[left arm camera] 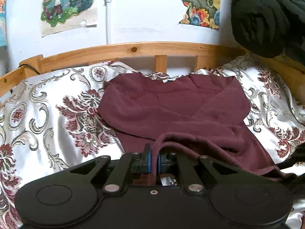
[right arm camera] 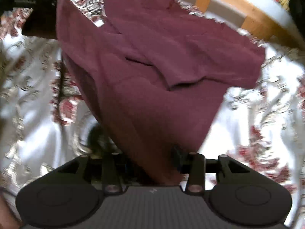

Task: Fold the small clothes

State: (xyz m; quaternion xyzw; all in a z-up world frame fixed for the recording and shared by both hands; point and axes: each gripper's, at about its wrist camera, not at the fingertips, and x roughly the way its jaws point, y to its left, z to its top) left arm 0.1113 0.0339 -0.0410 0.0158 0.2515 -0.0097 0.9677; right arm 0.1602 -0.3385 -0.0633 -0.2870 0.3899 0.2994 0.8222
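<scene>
A maroon shirt [left arm camera: 171, 106] lies on the patterned bedspread [left arm camera: 38, 103], partly folded with its sleeves laid across the body. My left gripper [left arm camera: 154, 158] is shut on the shirt's near hem edge, which runs between the blue pads. In the right wrist view the same shirt [right arm camera: 152, 61] hangs lifted from my right gripper [right arm camera: 152, 164], whose jaws are closed on a bunched corner of it; the view is motion-blurred. The left gripper [right arm camera: 36, 13] shows at the top left there, holding the other corner.
A wooden bed rail [left arm camera: 133, 50] runs along the far side against a white wall with posters [left arm camera: 66, 5]. A dark green garment [left arm camera: 266, 19] hangs at the upper right. The rail also shows in the right wrist view [right arm camera: 247, 9].
</scene>
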